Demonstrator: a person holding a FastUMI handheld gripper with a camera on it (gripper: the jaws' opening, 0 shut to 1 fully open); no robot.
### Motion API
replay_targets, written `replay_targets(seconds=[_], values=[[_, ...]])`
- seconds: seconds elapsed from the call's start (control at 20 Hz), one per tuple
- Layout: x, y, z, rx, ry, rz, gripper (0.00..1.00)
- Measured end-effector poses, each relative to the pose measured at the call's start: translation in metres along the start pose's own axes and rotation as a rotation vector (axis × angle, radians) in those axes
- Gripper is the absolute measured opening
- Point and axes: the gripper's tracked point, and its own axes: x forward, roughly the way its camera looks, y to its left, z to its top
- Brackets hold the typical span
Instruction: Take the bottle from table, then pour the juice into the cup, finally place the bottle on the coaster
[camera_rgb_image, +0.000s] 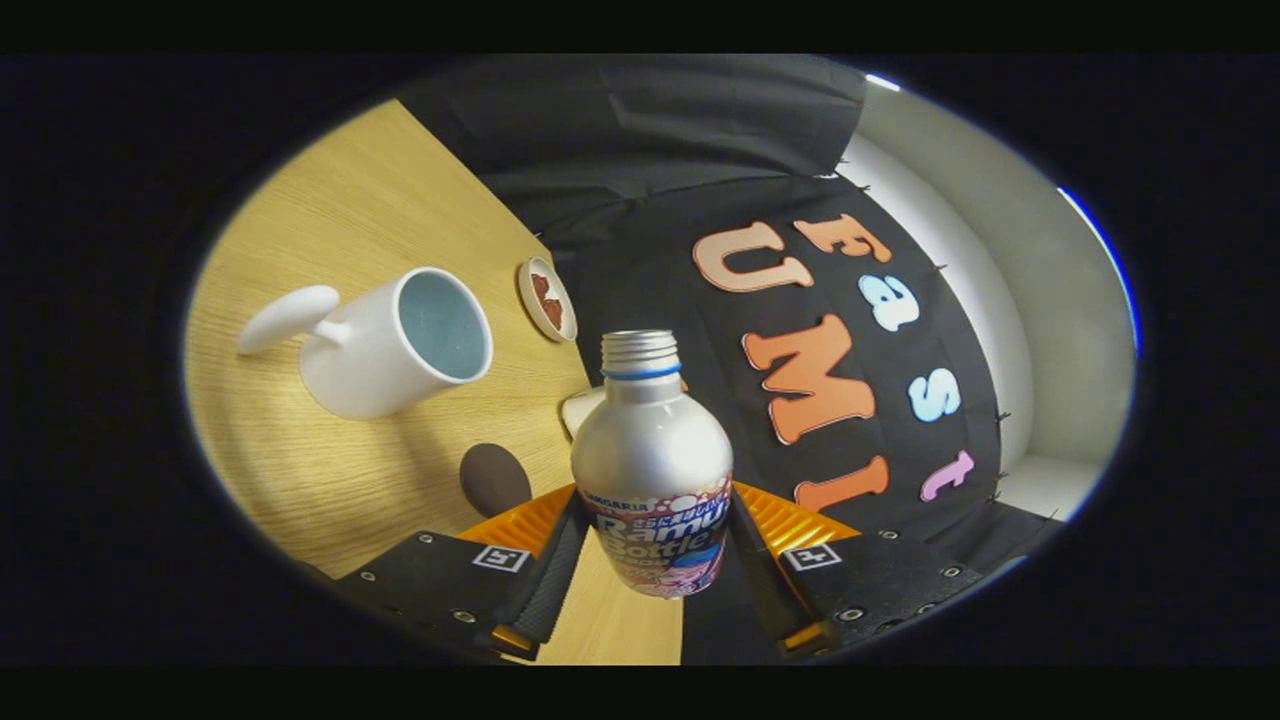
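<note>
1. While the whole scene stands tilted in the gripper view, the gripper (652, 545) has its two fingers pressed against the lower sides of the bottle (652, 460), one on each flank, pinching it between them.
2. Ribbed pads (528, 520) show on either side of the bottle's body; where they actually touch the metal is hidden behind the bottle itself, and its base is cut off from sight low between the fingers.
3. The bottle is silver with a printed label around its lower half, a blue ring at the neck and a threaded mouth with no cap on it. Whether any juice is inside cannot be told.
4. Just beside the bottle, on the wooden table (350, 210), lies a dark oval disc (494, 478), near one finger; whether it is the coaster is hard to say.
5. A small pale object (583, 408) peeks out from behind the bottle's shoulder, mostly hidden, and cannot be identified.
6. Beyond the fingers stands the cup (395, 340), white outside, pale blue inside, with a rounded handle pointing away from the bottle. It looks empty, well apart from the bottle's mouth.
7. Farther on, near the table's edge, sits a small round dish (547, 298) with a reddish-brown mark in it; what that mark is stays unclear.
8. Behind everything hangs black cloth (650, 130), with a pale wall (1040, 290) past it.
</note>
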Motion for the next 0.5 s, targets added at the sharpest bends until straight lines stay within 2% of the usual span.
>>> replay_targets(seconds=[0.3, 0.5], values=[[0.004, 0.000, 0.018, -0.174, -0.044, -0.021, 0.77], [0.004, 0.009, 0.016, -0.210, -0.044, 0.005, 0.77]])
